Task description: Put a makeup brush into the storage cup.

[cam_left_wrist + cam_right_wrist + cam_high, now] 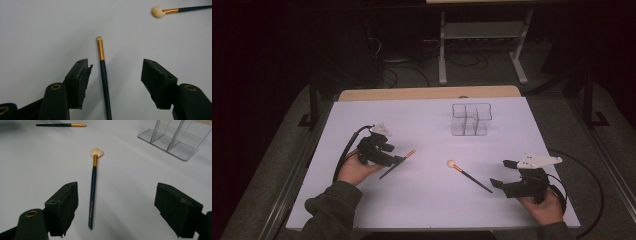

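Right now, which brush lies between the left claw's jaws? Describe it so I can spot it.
On the white table, look left of the clear organizer. The slim brush lies there, with a small narrow tip, unlike the round-headed brush.

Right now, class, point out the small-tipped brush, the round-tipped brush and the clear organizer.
small-tipped brush [101, 51], left gripper view, gold ferrule.
round-tipped brush [92, 195], right gripper view, dark handle.
clear organizer [469, 106], high view, top rim.
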